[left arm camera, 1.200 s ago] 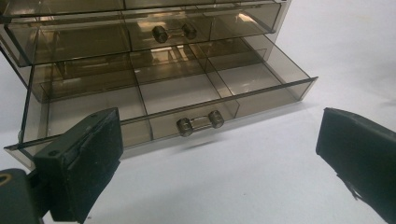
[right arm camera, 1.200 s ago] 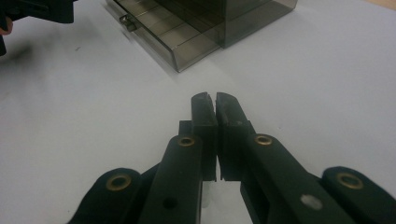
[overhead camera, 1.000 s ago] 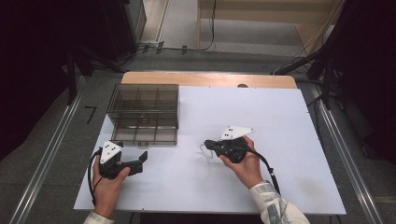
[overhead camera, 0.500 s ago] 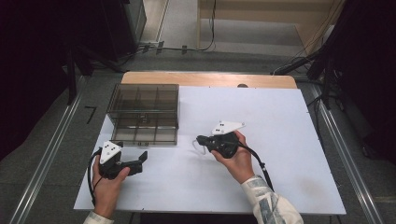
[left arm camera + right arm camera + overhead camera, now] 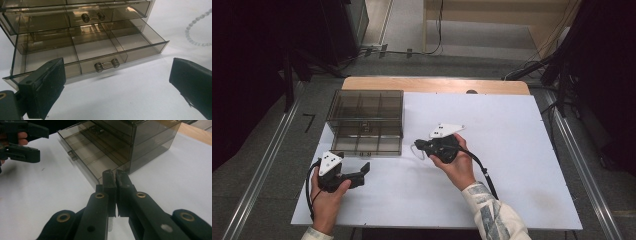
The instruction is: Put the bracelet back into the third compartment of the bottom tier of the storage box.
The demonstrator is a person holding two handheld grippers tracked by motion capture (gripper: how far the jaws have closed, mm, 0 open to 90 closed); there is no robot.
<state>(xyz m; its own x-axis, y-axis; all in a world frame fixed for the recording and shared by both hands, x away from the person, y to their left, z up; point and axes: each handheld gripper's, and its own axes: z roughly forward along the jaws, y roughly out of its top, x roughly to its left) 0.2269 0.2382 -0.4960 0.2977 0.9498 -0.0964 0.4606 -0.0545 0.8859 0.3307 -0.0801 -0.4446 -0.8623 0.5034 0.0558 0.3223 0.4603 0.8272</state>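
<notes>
String: a looped string of small white beads (image 5: 415,152) hangs at the tip of the right tongs (image 5: 418,145), just off the front right corner of the smoky transparent plastic drawer box (image 5: 364,120). The left gripper view catches its arc (image 5: 187,31) at the edge.
Right tongs: pressed together (image 5: 115,173). I judge they pinch the string, though the pinch point itself is hard to make out.
Left tongs: spread wide and empty (image 5: 364,170), resting low on the white worktop (image 5: 512,150) and facing the box.
Bottom drawer: pulled out (image 5: 100,50), its compartments bare, with a small clear bar handle (image 5: 105,65) at the front.
Weight: I expect the string to be very light and no strain on the grip.
Stiffness: limp. It will swing and drape, and it should pile up when lowered.
Surface: the round, smooth beads could roll out from between the pads.
Fragility: the thread may snap if snagged on a drawer wall.
Where to hold: across the strand between beads, near the top of the loop, so that the rest hangs free.
Box: light and rigid, and likely to slide on the worktop if pushed.
</notes>
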